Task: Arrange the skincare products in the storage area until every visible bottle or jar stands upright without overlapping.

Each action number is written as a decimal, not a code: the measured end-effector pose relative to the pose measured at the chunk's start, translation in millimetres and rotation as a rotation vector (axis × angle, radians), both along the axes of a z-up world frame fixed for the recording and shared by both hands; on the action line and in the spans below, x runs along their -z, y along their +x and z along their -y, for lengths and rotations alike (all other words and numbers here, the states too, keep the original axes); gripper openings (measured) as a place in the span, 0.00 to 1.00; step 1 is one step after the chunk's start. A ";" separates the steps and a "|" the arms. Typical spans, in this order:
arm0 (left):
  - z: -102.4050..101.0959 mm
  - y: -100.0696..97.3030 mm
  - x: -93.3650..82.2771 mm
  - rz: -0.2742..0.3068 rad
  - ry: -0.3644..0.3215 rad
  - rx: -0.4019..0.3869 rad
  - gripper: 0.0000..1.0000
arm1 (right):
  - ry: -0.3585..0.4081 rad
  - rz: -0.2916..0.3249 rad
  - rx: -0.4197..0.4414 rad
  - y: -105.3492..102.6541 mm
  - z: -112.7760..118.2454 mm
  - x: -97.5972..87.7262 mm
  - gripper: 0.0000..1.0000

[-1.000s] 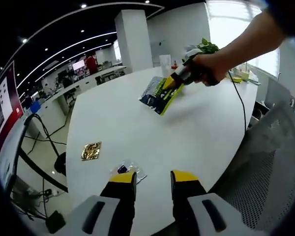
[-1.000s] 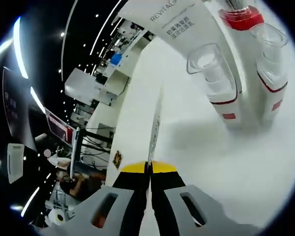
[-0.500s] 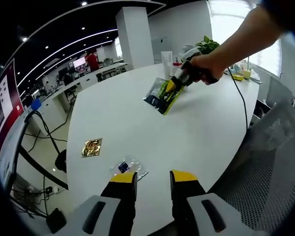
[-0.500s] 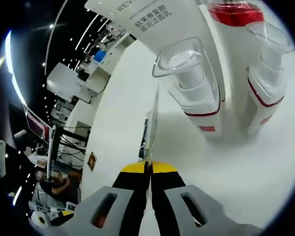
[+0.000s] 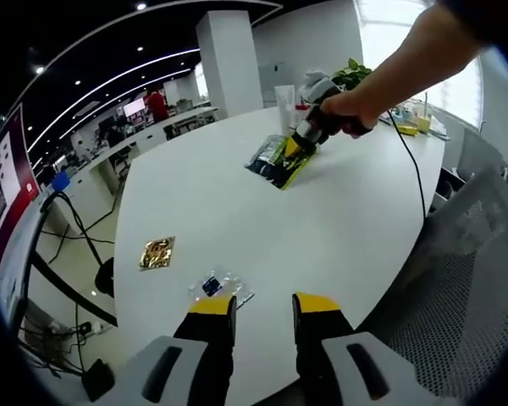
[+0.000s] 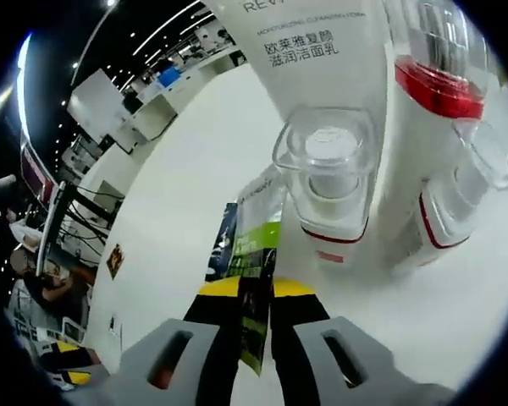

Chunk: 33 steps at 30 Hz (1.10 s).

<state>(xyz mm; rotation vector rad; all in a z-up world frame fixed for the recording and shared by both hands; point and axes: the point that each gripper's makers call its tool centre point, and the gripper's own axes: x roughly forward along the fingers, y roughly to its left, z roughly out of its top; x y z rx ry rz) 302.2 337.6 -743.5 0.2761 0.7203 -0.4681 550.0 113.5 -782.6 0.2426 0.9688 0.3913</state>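
- White laminate makes up the round surface on which all the task's things are laid out.
- In the left gripper view, the left gripper is seen low over the near edge of the surface, its yellow-tipped jaws apart with nothing between them.
- Just beyond its left jaw a small clear sachet with a dark blue patch is lying flat on the surface.
- Further to the left a gold foil sachet is lying flat, apart from the clear one.
- Across the surface the right gripper is held by a hand, and a green and dark sachet is seen at its tip, low against the surface.
- In the right gripper view, the right gripper has its jaws clamped on the green and dark sachet, which rises from between them.
- Just beyond the sachet a white tube with printed lettering is stood on its clear cap.
- To the right of the tube a bottle with a red band is stood upright, and a smaller white bottle with a clear cap and a red line is seen beside it, close together.
- Desks and ceiling lights of an open office are seen behind the surface.
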 end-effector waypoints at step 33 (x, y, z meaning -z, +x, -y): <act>1.3 -1.4 3.4 -0.011 0.012 0.016 0.27 | -0.275 0.305 -0.125 -28.8 -22.3 0.6 0.57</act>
